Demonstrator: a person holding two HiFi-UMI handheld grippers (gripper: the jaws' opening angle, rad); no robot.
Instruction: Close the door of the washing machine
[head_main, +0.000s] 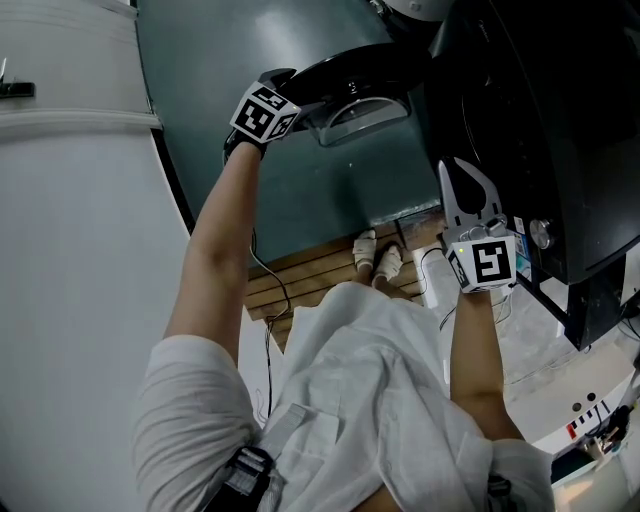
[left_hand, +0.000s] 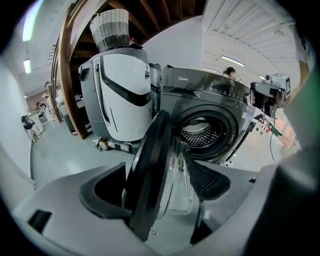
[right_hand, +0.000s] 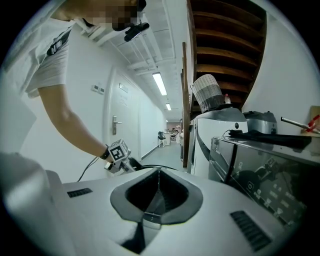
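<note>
Door (left_hand: 150, 165) of the washer (left_hand: 220, 95) stood swung open at the middle of the left gripper view. It was seen edge-on, its black rim to the left and its clear glass bowl (left_hand: 179, 185) bulging to the right. The left gripper (left_hand: 157, 192) had its 2 jaws spread wide around that edge. The left pad lay against the rim's outer face and the right pad just beside the bowl, so the door was pinched between them. Behind the door, right of center, the round opening showed the perforated drum (left_hand: 200, 134).

In the head view the same grip sat at the top center, at the end of an outstretched bare arm. The dark washer body filled the upper right, and the person's feet (head_main: 376, 256) stood on a wooden strip at the center.

The right gripper (right_hand: 159, 192) was held apart from the door. Its jaws were pressed together with nothing between them, pointing down a white corridor. A wicker basket (right_hand: 207, 92) stood on a white appliance (right_hand: 220, 117) right of center in that view.
</note>
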